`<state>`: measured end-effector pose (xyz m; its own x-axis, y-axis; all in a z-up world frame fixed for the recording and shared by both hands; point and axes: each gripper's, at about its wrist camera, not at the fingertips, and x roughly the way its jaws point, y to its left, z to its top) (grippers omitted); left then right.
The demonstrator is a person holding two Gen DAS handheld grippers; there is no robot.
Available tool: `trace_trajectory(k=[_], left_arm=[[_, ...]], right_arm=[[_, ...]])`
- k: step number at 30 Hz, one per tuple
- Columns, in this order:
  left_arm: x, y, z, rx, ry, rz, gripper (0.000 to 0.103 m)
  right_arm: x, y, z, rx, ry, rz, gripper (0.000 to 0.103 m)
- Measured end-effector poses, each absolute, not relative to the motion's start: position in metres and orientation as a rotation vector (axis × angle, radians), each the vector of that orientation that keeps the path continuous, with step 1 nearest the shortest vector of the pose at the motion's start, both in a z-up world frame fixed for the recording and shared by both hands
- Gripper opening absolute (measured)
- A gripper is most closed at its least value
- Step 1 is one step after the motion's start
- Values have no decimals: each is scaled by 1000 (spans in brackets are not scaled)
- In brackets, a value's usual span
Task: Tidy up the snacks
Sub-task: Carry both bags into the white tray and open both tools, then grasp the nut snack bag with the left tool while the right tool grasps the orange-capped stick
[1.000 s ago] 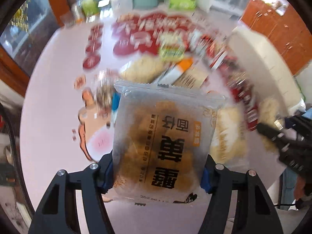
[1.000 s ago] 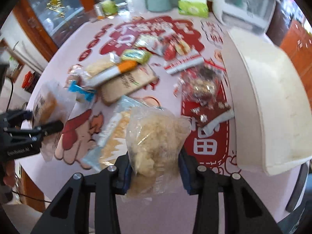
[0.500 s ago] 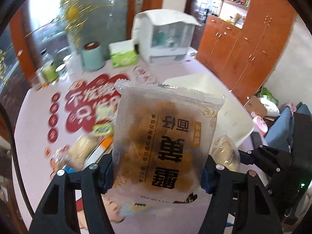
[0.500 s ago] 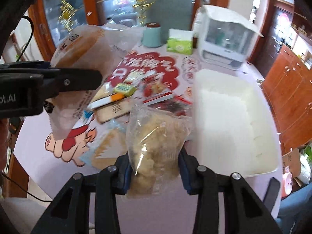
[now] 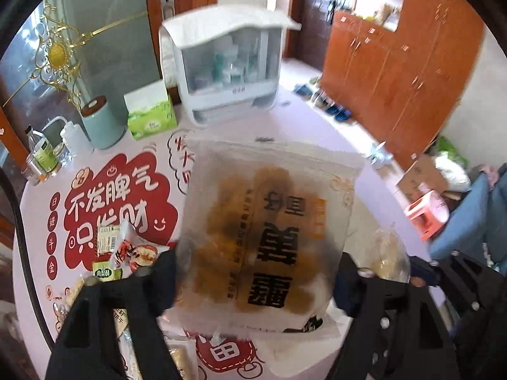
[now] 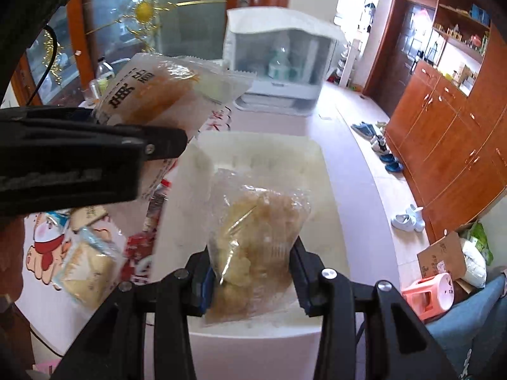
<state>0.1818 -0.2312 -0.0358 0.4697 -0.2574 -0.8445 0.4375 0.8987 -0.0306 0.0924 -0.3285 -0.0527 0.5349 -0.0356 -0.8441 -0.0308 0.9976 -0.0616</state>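
Here, two snack packets are held aloft, one per gripper. The left gripper (image 5: 256,281) is clamped on the lower sides of a frosted bread packet (image 5: 269,224), whose long axis is stood upright along the fingers, its black lettering seen inverted. The right gripper (image 6: 253,280) is closed on a clear bag of pale puffed pieces (image 6: 256,240), likewise upright, held above the single white bin (image 6: 329,196). Several more packets are left on the pink table (image 5: 41,221).
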Motion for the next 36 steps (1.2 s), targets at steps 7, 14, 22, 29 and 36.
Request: trace_trajectory(k=[7,14,22,29,36], left_arm=[[188,-252,-76,225,1106,-377,91],[183,-245,-87,196,1141,-339,92],[166,-227,-80,167,1114,-302,92],[146,-207,-74,170,1090,-272,92],[119,-170,-64,141,1055,-249,92]], right_arm=[[93,-361,-86,22,1090,9,67],[92,-364,-99,46,1127,29,67],[88,-357,-107,81,1151,53,67],[78,-346,-105,90,1148,59,67],[64,-335,-101,107,1133,59,67]])
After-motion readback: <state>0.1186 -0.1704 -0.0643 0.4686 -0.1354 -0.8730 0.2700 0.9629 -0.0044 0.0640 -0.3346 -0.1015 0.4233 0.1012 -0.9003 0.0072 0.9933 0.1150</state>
